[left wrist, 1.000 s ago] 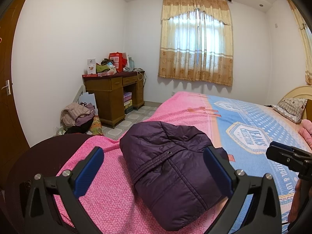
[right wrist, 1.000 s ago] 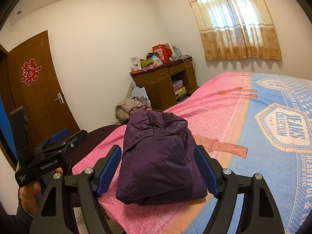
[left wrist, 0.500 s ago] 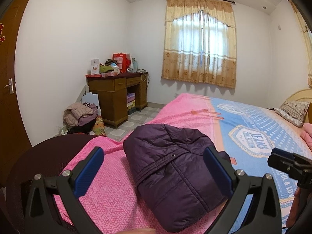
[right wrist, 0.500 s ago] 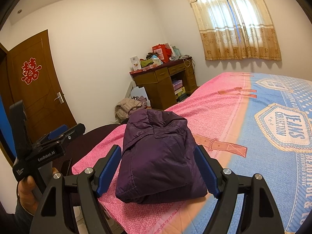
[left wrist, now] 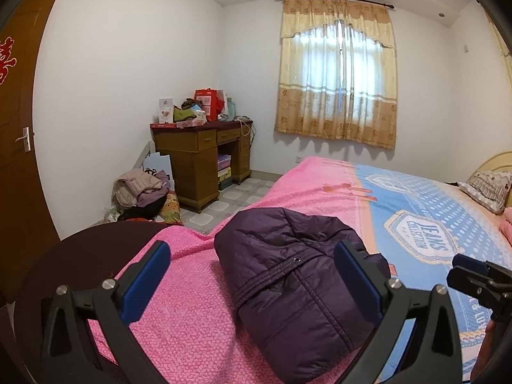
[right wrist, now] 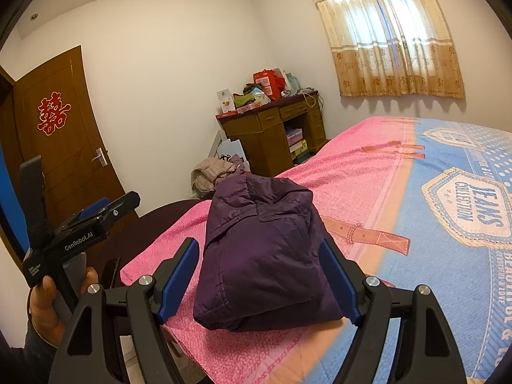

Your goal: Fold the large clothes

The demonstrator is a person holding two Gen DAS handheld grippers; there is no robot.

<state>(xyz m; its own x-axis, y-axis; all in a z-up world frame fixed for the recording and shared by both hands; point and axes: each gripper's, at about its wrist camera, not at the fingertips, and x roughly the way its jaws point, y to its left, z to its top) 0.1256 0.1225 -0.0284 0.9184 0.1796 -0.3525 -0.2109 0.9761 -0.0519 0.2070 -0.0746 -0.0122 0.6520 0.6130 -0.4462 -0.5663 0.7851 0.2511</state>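
A purple puffer jacket (left wrist: 294,291) lies folded into a compact bundle on the pink part of the bed cover (left wrist: 192,320), near the bed's foot corner. My left gripper (left wrist: 252,278) hovers just short of it, open, its blue pads apart with nothing between them. In the right wrist view the same jacket (right wrist: 262,249) sits ahead of my right gripper (right wrist: 259,278), which is also open and touches no cloth. A hand holds the left gripper (right wrist: 108,209) off to the left of the jacket. The right gripper (left wrist: 457,272) shows at the right edge over the blue cover.
A wooden desk (left wrist: 198,150) piled with boxes stands by the far wall, with a heap of clothes (left wrist: 140,188) on the floor beside it. A dark round surface (left wrist: 83,256) adjoins the bed corner. A brown door (right wrist: 60,147) is at left, a pillow (left wrist: 486,188) at the headboard.
The left gripper has drifted slightly, so its view of the room has shifted a little. The jacket and the right gripper stay as they were.
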